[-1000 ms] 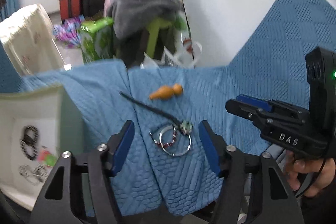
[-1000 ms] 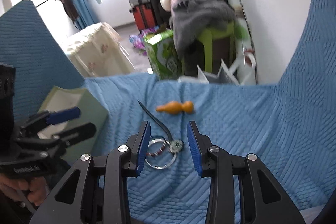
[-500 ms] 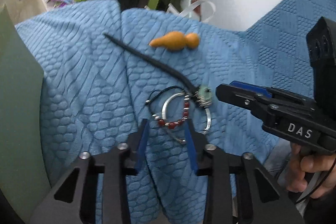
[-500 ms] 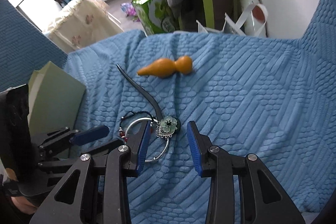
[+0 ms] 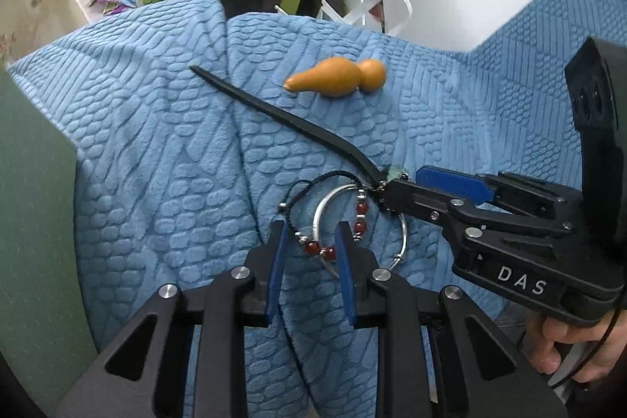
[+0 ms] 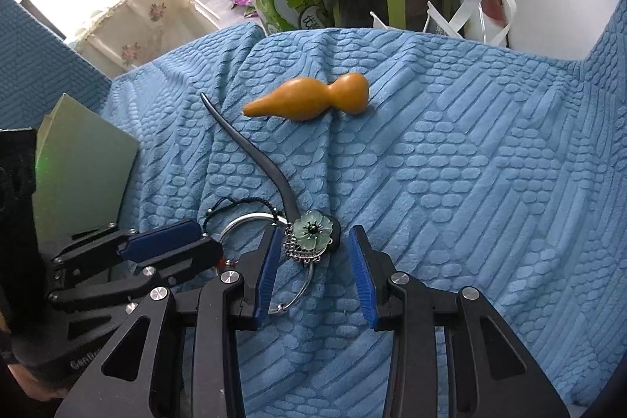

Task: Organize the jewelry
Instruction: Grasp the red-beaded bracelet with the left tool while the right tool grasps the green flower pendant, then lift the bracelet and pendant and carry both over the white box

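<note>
A bumpy blue blanket (image 5: 137,151) covers the soft seat, and the jewelry lies in a little pile on it. The left gripper (image 5: 309,253) is low over the pile. Its two blue fingers (image 5: 277,261) are close together, one on each side of the string bracelet with dark red beads (image 5: 325,251). There is still a small gap, and I cannot tell if they pinch the beads yet. The black cord part of that bracelet loops out to the left. A thin shiny silver bangle (image 5: 319,218) lies under the beads, touching them.

The right gripper (image 6: 311,275) has its fingers spread wide and holds nothing. Between its tips sits the pale green flower (image 6: 312,230) at the end of a long, curved black hair stick (image 6: 258,159). The stick's thin end points away, toward a smooth orange gourd-shaped charm (image 6: 309,100) that lies apart from the pile. A flat green box (image 6: 82,179) stands at the left edge of the blanket.
</note>
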Action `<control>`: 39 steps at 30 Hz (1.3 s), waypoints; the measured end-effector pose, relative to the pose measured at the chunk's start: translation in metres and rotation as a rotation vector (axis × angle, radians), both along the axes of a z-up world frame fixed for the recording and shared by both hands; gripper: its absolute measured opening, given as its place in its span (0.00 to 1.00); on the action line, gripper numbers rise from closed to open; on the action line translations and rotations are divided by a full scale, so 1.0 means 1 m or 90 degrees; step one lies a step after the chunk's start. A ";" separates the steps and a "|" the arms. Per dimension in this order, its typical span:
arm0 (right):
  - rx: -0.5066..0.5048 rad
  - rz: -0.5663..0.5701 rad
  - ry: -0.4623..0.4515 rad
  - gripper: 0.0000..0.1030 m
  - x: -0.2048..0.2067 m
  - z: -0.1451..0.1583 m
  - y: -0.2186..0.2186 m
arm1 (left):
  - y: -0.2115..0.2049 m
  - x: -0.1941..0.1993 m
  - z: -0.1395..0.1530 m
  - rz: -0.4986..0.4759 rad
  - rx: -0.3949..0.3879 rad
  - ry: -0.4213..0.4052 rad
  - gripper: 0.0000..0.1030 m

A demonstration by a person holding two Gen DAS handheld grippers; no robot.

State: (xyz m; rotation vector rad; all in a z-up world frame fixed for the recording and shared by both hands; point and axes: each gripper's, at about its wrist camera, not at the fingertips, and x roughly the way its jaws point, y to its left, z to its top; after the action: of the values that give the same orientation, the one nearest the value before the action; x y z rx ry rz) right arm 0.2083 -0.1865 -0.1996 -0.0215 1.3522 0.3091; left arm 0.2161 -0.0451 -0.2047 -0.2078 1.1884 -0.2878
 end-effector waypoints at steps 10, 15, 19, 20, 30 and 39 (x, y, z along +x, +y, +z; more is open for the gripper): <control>0.017 0.007 -0.007 0.22 0.000 -0.004 0.003 | 0.002 0.001 -0.001 0.002 0.010 -0.011 0.06; 0.002 0.018 -0.016 0.21 -0.007 0.002 0.005 | 0.011 -0.011 0.012 0.001 -0.009 -0.028 0.04; 0.002 0.011 -0.023 0.18 -0.018 0.009 0.000 | 0.016 -0.019 0.019 0.008 -0.018 -0.034 0.04; 0.001 0.011 -0.023 0.18 -0.022 0.010 0.000 | 0.017 -0.022 0.020 0.008 -0.018 -0.033 0.04; -0.023 -0.033 -0.032 0.18 -0.062 0.027 -0.017 | 0.030 -0.047 0.019 0.032 -0.037 -0.007 0.04; -0.024 -0.089 0.065 0.19 -0.098 0.012 -0.030 | 0.036 -0.064 0.019 0.036 -0.050 0.008 0.04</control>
State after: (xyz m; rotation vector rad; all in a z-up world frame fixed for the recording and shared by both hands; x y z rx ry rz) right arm 0.1107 -0.2163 -0.1879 0.0582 1.4522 0.1681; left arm 0.1525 -0.0092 -0.1861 -0.3119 1.1824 -0.2834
